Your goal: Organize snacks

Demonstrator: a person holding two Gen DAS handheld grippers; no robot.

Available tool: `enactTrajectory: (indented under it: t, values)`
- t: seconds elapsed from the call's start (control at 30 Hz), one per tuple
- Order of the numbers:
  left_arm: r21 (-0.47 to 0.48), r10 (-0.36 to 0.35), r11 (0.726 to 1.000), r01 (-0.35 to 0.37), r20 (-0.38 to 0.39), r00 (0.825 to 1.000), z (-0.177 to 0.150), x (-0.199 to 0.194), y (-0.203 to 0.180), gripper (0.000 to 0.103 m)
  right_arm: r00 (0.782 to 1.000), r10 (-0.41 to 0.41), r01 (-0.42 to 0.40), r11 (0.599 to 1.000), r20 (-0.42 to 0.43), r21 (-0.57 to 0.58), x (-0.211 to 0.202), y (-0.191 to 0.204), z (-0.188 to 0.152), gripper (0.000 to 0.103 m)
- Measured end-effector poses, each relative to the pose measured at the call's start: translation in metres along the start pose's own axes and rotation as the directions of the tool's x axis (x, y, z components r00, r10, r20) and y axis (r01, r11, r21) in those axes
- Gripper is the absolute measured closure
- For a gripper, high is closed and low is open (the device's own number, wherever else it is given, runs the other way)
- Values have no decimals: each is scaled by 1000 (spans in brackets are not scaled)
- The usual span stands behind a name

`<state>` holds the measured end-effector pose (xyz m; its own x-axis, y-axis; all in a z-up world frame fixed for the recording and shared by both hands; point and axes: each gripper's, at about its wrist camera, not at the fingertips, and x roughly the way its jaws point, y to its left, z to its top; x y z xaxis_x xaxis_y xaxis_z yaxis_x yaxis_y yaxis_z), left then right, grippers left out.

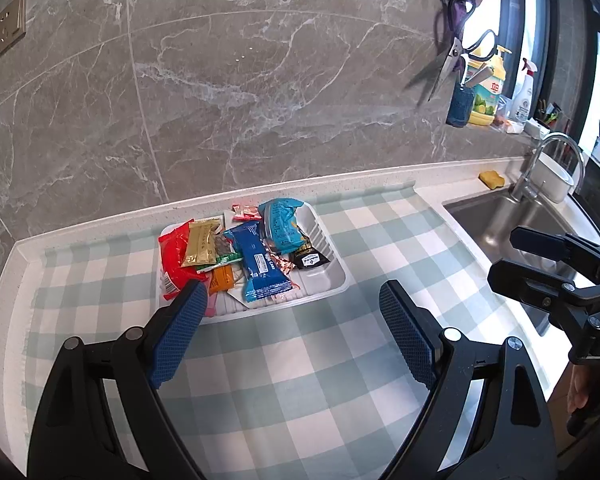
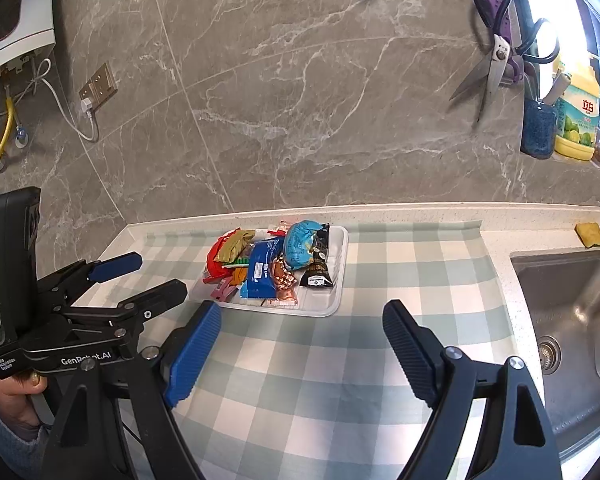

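Overhead, from the left wrist view: left gripper [image 1: 288,332] hangs above a green-and-white checked cloth [image 1: 300,380], fingers spread wide and empty, pads of dimpled blue rubber. Beyond its tips sits a shallow white plastic tray [image 1: 332,280], ribbed floor, rounded corners, heaped with crinkly snack wrappers: a glossy red packet [image 1: 172,256] at the left, a gold foil sachet [image 1: 202,246], a long blue bar wrapper [image 1: 260,264], a puffy teal bag [image 1: 282,224], a small black pouch [image 1: 310,258]. Right gripper [image 1: 548,268] shows at the edge over a brushed steel sink [image 1: 484,220]; fingers parted, nothing between them. Right wrist view: right gripper [image 2: 302,352] likewise wide, one pad blue, the other ridged black, over the same cloth. Tray [image 2: 336,296] lies ahead, near the veined grey stone wall [image 2: 300,100]. Left gripper [image 2: 140,276] at the left, matte black linkage, fingers apart. Steel scissors [image 2: 494,68] hang on the wall; a yellow sponge [image 2: 590,235] lies by the sink.
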<state>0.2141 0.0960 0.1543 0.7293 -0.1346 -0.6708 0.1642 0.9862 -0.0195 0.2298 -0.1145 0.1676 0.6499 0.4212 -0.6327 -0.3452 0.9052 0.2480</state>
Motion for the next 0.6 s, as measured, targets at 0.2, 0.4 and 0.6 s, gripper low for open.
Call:
enactTrajectory:
  t: [0.2, 0.4, 0.6]
  values:
    - [2, 0, 1000, 0, -1, 1000, 1, 0, 0, 15, 1000, -3, 3, 1000, 1, 0, 0, 1, -1, 18]
    - [-1, 5, 1000, -5, -5, 1000, 1, 0, 1, 15, 1000, -1, 1, 1000, 0, -1, 0, 1, 0, 18]
    - [-1, 6, 1000, -6, -6, 1000, 1, 0, 3, 15, 1000, -1, 1, 1000, 0, -1, 0, 1, 1, 18]
